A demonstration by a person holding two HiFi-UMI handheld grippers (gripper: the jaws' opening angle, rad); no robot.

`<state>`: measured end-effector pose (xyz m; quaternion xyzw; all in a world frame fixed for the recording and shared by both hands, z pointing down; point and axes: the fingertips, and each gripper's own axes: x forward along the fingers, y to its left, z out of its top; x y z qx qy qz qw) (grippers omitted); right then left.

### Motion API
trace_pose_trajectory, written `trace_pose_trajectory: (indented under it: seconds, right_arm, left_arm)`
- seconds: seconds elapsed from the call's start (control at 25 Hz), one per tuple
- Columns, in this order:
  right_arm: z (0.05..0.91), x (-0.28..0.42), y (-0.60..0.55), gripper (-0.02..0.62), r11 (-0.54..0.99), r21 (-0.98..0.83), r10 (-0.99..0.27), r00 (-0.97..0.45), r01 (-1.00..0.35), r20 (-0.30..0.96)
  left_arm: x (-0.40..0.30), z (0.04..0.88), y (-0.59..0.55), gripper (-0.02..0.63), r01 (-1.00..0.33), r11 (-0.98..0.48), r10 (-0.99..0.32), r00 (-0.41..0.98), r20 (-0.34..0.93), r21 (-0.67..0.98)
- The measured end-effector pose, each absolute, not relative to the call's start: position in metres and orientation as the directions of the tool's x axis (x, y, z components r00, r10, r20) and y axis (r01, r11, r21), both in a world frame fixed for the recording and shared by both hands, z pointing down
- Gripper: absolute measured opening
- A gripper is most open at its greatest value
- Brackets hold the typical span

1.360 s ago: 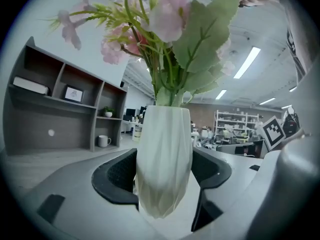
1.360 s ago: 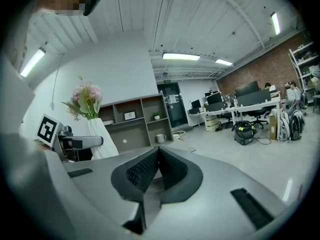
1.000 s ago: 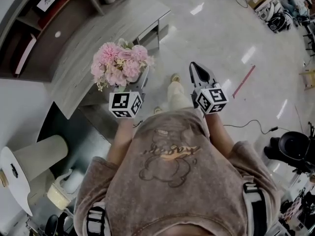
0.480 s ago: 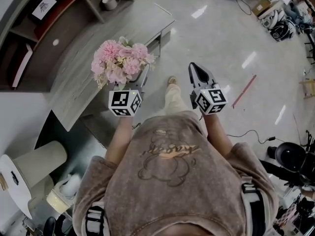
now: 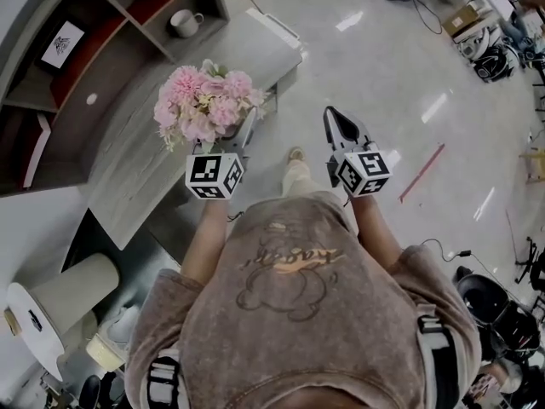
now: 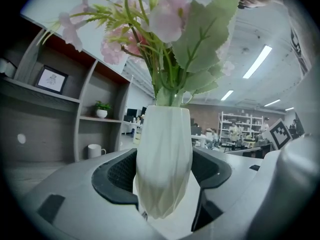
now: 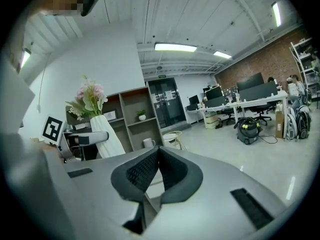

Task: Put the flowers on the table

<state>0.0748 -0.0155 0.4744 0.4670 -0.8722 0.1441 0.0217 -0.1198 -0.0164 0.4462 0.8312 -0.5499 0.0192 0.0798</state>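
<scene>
Hovering by the table edge, left tongs clamp the vase of flowers; right tongs pinched together.

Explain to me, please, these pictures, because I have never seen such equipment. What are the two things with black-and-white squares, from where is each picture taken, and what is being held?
There is no robot here. A person carries a hand-held gripper, a clamp with two jaws, in each hand. The cubes with square markers are parts of those grippers.

The head view comes from a camera on the person's head that looks steeply down. The left and right gripper views come from a camera that rides on each gripper and looks along its jaws.

The left gripper is shut on a white vase of pink flowers. It holds the vase in the air by the long grey table, not yet set down. The right gripper is shut and holds nothing. A mug stands in the shelf behind the table.
</scene>
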Motion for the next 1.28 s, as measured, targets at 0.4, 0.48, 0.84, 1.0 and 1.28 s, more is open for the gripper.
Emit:
trace_pose_trajectory:
  seconds: [0.4, 0.48, 0.84, 1.0, 1.28]
  right_arm:
    - [0.461, 0.104, -0.113, 0.000, 0.571, -0.228, -0.772, -0.611, -0.788, 0.177]
    - [0.463, 0.105, -0.132, 0.000, 0.584, -0.229, -0.761, -0.624, -0.778, 0.178]
    - [0.464, 0.095, -0.185, 0.000, 0.627, -0.234, -0.721, -0.667, -0.743, 0.184]
    - [0.463, 0.085, -0.202, 0.000, 0.621, -0.242, -0.726, -0.663, -0.746, 0.181]
    - [0.460, 0.073, -0.235, 0.000, 0.576, -0.247, -0.765, -0.620, -0.780, 0.173]
  left_arm:
    - [-0.088, 0.429, -0.106, 0.342, -0.937, -0.333, -0.932, 0.344, 0.116, 0.109]
    - [-0.088, 0.428, -0.120, 0.342, -0.942, -0.319, -0.937, 0.330, 0.115, 0.104]
    - [-0.100, 0.422, -0.167, 0.342, -0.960, -0.271, -0.954, 0.278, 0.111, 0.074]
    - [-0.107, 0.423, -0.188, 0.342, -0.955, -0.289, -0.948, 0.295, 0.117, 0.070]
    - [-0.116, 0.432, -0.236, 0.342, -0.929, -0.362, -0.919, 0.369, 0.137, 0.069]
